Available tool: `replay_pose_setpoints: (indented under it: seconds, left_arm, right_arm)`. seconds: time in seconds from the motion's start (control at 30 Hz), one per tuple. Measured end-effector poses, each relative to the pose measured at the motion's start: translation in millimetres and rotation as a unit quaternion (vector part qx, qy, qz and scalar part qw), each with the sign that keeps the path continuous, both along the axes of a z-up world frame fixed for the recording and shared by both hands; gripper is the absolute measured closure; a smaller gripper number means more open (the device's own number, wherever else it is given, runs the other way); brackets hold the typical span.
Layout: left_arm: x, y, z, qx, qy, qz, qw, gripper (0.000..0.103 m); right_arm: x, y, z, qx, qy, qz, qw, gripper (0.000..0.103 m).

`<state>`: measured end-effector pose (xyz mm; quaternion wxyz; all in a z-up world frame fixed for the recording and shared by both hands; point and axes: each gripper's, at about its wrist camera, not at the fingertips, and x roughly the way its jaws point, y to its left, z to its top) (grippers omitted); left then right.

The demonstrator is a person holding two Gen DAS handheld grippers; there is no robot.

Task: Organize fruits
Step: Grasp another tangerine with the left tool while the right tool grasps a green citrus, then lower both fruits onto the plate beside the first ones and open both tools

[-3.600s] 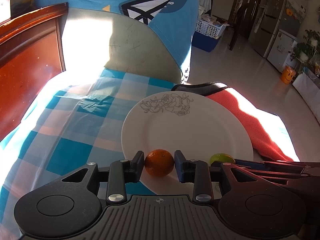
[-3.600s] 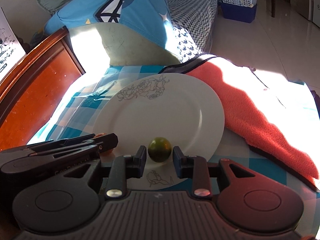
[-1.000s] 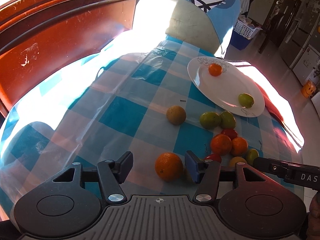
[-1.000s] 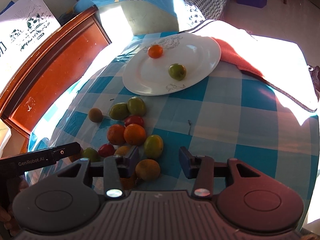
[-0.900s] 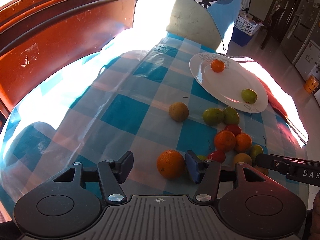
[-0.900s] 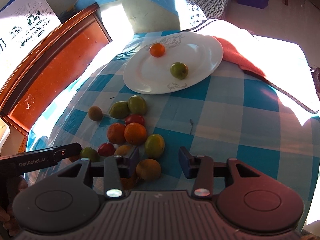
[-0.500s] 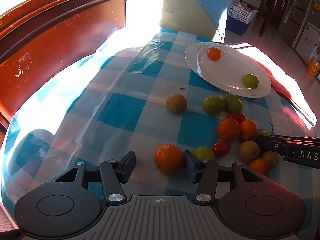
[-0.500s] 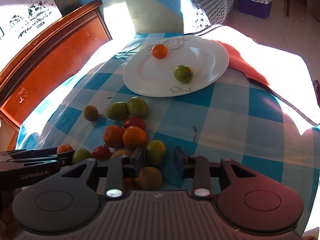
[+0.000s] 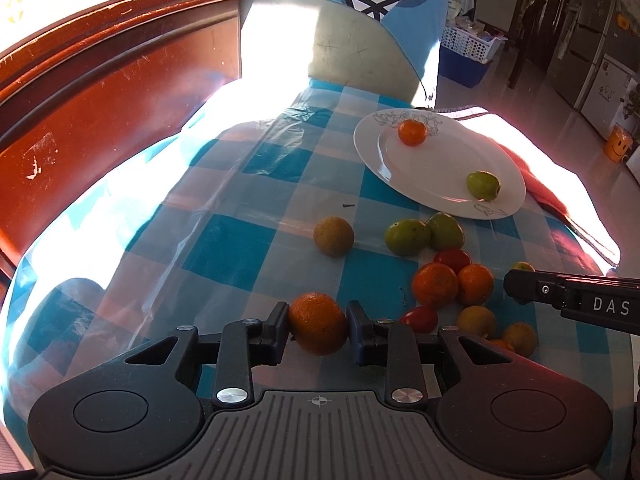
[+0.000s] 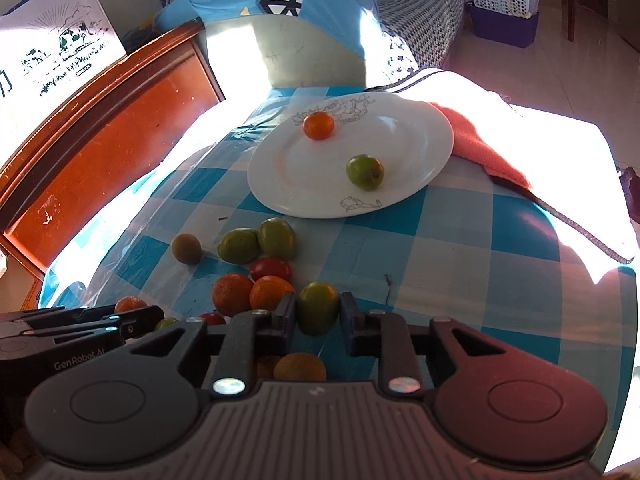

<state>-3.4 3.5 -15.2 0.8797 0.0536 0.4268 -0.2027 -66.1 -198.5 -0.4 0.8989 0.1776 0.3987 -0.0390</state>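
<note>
Your left gripper has its fingers closed against both sides of a large orange that sits low over the blue-and-white checked tablecloth covering the desk. Your right gripper has its fingers pressed onto a green fruit at the near edge of the loose pile; whether that fruit is lifted clear of the cloth cannot be determined from either view. In the right wrist view, two oranges lie touching each other just left of the held green fruit, with a red tomato directly behind them and a pair of green fruits touching side by side beyond that. A brownish round fruit lies apart, to the left of the green pair. A yellow-orange fruit is visible beneath the right gripper body, between its fingers and the housing. The white plate with line-drawn decoration stands at the far side of the cloth and carries a small orange near its far rim and a green fruit on the plate nearer its front rim, the two well apart. An orange-red towel lies just beside the plate on its right, with its edge under the plate rim.
</note>
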Motion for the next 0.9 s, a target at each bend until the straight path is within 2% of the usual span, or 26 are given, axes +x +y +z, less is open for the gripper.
replay_pose_setpoints:
  seconds: [0.27,0.4,0.53,0.9]
  left_arm:
    - [15.2,-12.8,15.8,-0.024,-0.023,0.001,0.9994,0.075]
    - [25.9,-24.9,22.6,-0.056,-0.021,-0.01,0.9981,0.075]
    - [39.0,-38.0,26.4,-0.07,-0.029,-0.022,0.9969,0.075]
    - [70.6,-83.6,21.1,-0.061,-0.047,-0.065,0.995,0.075]
  right_arm:
    - [10.5,-9.4,23.5,0.007,-0.033,0.0,0.999,0.079]
    - [22.8,-20.2,32.2,0.013,-0.04,-0.005,0.999,0.079]
    - [36.2,-31.2,38.7,0.008,-0.049,-0.011,0.999,0.079]
    - [76.0,-58.4,27.9,0.004,-0.04,-0.03,0.999,0.079]
